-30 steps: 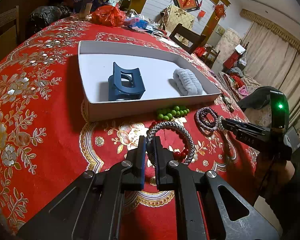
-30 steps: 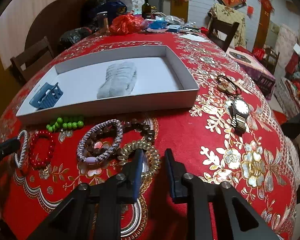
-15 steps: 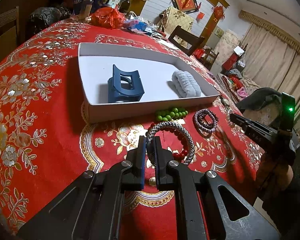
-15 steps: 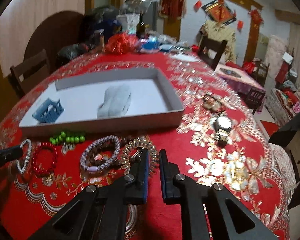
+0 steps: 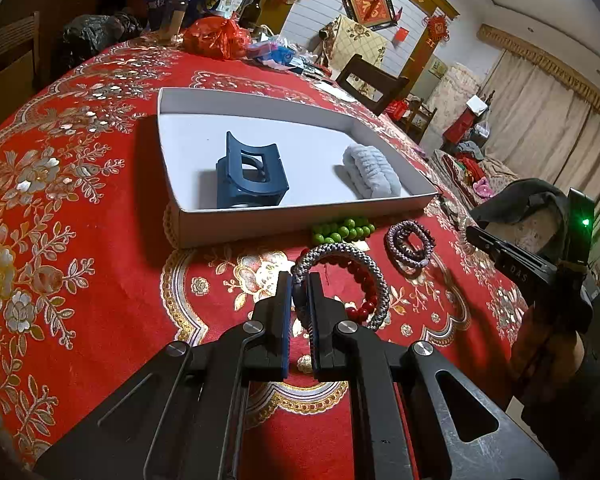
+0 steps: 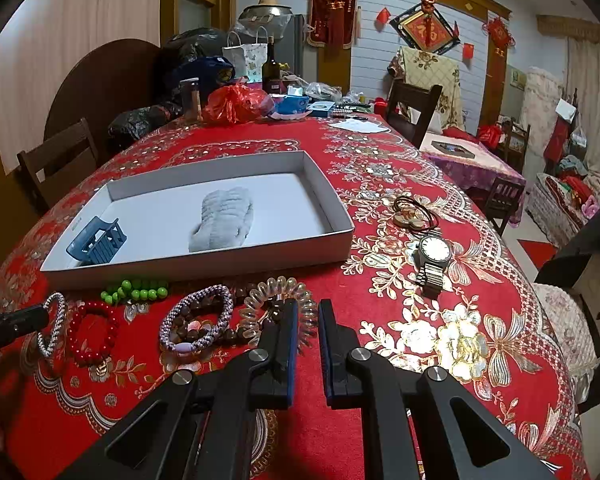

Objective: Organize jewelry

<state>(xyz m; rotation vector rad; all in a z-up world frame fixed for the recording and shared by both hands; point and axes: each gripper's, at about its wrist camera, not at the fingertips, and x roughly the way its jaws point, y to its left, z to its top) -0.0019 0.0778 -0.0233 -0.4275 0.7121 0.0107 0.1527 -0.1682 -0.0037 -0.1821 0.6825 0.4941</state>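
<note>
My left gripper [image 5: 299,280] is shut on the near rim of a grey braided bracelet [image 5: 340,254], which rests over a red bead bracelet [image 5: 364,304]. In the right wrist view that gripper [image 6: 44,316] comes in from the left edge. My right gripper [image 6: 308,308] is shut on the right edge of a clear spiral hair tie [image 6: 276,304]. Beside it lie a purple braided bracelet [image 6: 198,324] and a green bead bracelet [image 6: 136,290]. Behind them the white tray [image 6: 204,268] holds a blue claw clip [image 6: 98,242] and a grey scrunchie [image 6: 224,220].
A metal wristwatch [image 6: 432,256] and black hair ties [image 6: 414,212] lie on the red cloth right of the tray. Bags, a bottle and papers crowd the table's far end. Wooden chairs [image 6: 412,108] stand around it. The table's edge drops off at the right.
The right gripper's jaws closed onto the spiral hair tie, and it rose a little and tipped upward. The left gripper stayed still on the grey bracelet.
</note>
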